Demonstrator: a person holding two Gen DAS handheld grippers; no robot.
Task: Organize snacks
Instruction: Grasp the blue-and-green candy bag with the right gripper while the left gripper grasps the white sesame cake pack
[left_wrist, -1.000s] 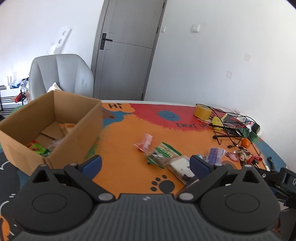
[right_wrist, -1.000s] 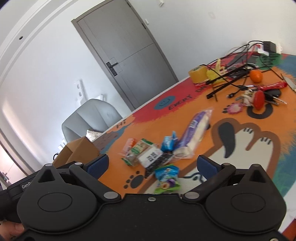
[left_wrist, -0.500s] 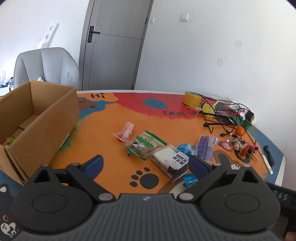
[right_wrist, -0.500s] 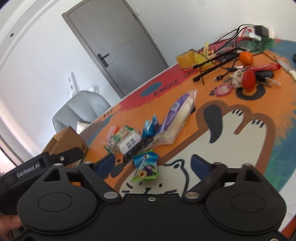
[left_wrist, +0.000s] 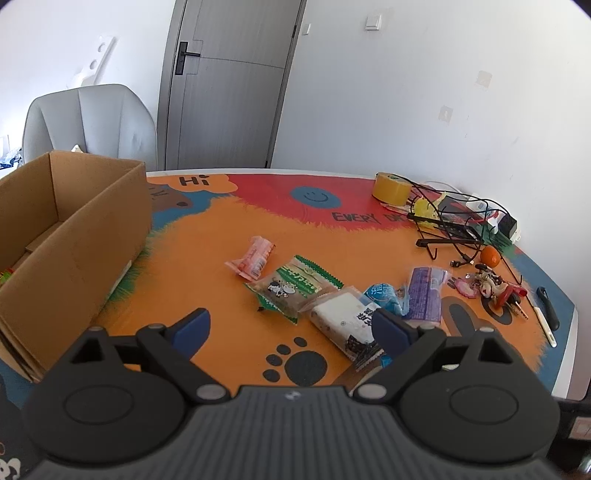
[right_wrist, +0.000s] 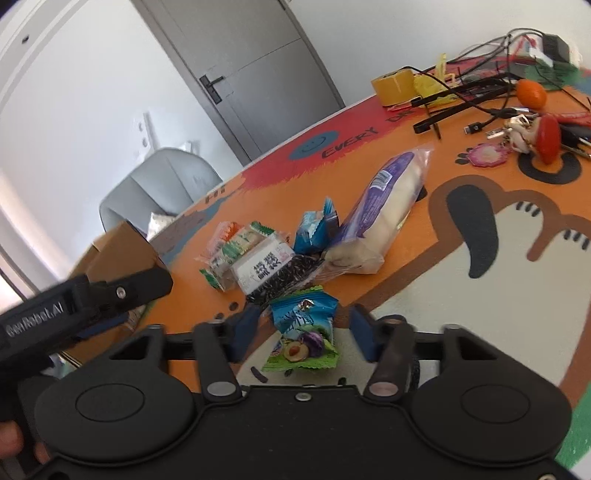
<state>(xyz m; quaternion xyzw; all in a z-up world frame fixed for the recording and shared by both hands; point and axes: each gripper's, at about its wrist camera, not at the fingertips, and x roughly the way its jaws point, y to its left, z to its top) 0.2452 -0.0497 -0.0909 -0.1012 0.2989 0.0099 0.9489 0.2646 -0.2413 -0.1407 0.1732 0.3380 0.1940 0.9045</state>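
A cardboard box (left_wrist: 70, 236) stands open on the desk (left_wrist: 229, 229) to the left of the left gripper (left_wrist: 291, 325), well beyond its left finger; only a scrap of green and red packaging shows at the box's near edge, so few snacks appear to be stowed. Most of the job looks undone: five or six packets lie loose on the orange mat ahead of both grippers.

The largest, a purple-wrapped bread loaf (right_wrist: 384, 218), lies well ahead of the right gripper (right_wrist: 303, 332) and a little right of its fingers. A white-and-black packet (right_wrist: 269, 269) sits just beyond the fingertips, touching a green-edged packet (left_wrist: 295, 288) on its far side. A pink packet (left_wrist: 253, 256) lies apart, farther out, and a small blue packet (right_wrist: 317, 230) rests against the loaf.

The green plum-candy packet (right_wrist: 303, 332) lies between the right fingers, which are closing around it; a gap shows on each side, so the pads do not yet press. The left fingers stand wide with nothing between them and are easing inward.

Against the frame a second earlier, the right fingers have drawn in sharply from full spread and dropped toward the candy, which now fills the space between them. The left gripper has swung right and down, so the box has slid toward the left edge of its view.
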